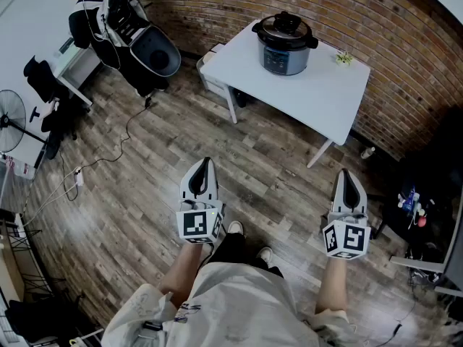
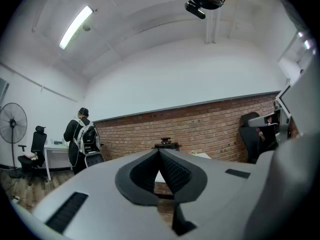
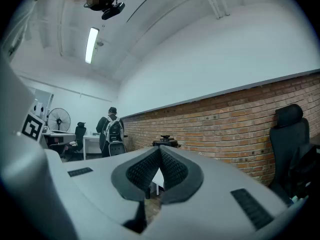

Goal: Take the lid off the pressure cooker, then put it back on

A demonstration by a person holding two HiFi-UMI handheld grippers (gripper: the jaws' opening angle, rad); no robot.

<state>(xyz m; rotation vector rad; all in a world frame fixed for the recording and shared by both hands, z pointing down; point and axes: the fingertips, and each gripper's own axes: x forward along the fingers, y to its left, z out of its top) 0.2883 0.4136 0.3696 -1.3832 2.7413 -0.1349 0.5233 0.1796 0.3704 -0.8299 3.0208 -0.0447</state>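
The pressure cooker [image 1: 285,45], dark with a silver band, stands on the white table [image 1: 318,92] by the brick wall, its black lid [image 1: 284,26] on top. Both gripper views catch only the lid's knob [image 2: 165,141] [image 3: 165,137] peeking above the jaws. My left gripper [image 1: 205,163] and right gripper [image 1: 349,173] are held level over the wooden floor, well short of the table. Each has its jaws shut with nothing between them.
A small green thing [image 1: 343,58] lies on the table's far right corner. A person with a backpack [image 1: 108,13] stands at a desk far left, beside a black chair [image 1: 155,53]. A fan [image 1: 11,125] and floor cables [image 1: 108,157] are at left, clutter [image 1: 416,204] at right.
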